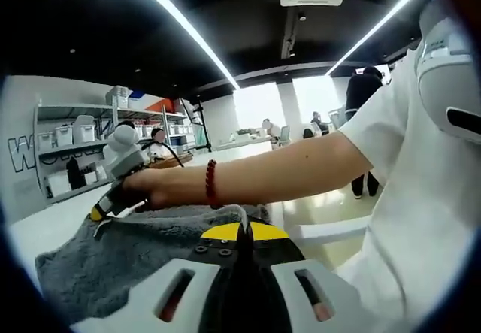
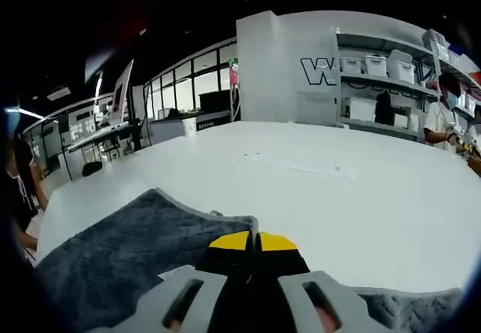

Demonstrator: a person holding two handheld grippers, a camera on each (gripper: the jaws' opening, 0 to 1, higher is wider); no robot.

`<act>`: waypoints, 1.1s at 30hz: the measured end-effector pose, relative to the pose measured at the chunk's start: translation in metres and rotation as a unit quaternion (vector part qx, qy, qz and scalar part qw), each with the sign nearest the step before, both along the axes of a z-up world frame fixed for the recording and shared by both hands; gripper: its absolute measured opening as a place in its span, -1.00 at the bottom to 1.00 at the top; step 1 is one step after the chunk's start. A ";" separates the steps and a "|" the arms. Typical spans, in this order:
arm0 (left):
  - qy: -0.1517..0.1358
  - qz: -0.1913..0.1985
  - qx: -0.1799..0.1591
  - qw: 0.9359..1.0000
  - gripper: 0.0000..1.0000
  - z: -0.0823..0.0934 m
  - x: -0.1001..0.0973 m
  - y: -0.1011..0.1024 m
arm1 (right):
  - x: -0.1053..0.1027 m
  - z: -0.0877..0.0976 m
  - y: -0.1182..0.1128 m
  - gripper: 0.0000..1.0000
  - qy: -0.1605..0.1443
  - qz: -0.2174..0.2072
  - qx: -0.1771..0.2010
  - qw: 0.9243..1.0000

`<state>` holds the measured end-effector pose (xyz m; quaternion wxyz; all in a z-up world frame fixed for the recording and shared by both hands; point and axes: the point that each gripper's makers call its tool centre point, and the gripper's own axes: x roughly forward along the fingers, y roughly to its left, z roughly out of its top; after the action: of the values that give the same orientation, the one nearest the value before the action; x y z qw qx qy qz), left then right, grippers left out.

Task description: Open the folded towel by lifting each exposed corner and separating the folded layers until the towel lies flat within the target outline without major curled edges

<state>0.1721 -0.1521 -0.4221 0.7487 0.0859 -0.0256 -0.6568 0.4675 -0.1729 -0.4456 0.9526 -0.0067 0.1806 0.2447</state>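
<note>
the left claw (image 1: 242, 231) rises from the bottom of the left gripper view, its yellow tips closed together on a raised edge of the grey towel (image 1: 113, 261). the towel lies rumpled on the white surface (image 1: 52, 224), spreading left of the claw. beyond it, a hand (image 1: 150, 188) holds the right claw (image 1: 100, 214), whose yellow tip touches the towel's far edge. the forearm wears a red bead bracelet (image 1: 211, 183) and runs right to a white sleeve (image 1: 379, 134). shelves (image 1: 71, 134) with white bins stand far left.
</note>
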 end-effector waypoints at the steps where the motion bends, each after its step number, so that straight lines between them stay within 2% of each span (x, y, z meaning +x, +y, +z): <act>1: 0.004 0.001 -0.004 1.000 -0.99 0.001 0.000 0.001 | 0.001 0.002 -0.001 -1.00 0.000 -0.004 0.006 1.000; 3: 0.022 0.003 -0.017 1.000 -0.99 0.006 0.001 0.003 | 0.002 0.007 0.000 -1.00 -0.006 -0.005 0.014 1.000; 13: 0.026 0.008 -0.010 1.000 -1.00 0.008 -0.001 0.005 | 0.007 0.020 0.001 -1.00 -0.014 -0.010 0.028 0.999; 20: 0.026 0.011 -0.026 0.999 -1.00 0.017 -0.001 0.011 | 0.010 0.028 0.002 -1.00 -0.021 -0.010 0.030 0.999; 27: 0.038 0.007 -0.042 0.998 -1.00 0.021 -0.001 0.015 | 0.013 0.043 0.007 -1.00 -0.032 -0.003 0.038 0.999; 33: 0.035 0.008 -0.051 0.998 -1.00 0.026 -0.001 0.021 | 0.018 0.054 0.012 -1.00 -0.039 0.000 0.049 0.998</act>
<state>0.1710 -0.1306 -0.3963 0.7581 0.0241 -0.0320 -0.6509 0.4856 -0.1614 -0.3912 0.9582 0.0308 0.1313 0.2524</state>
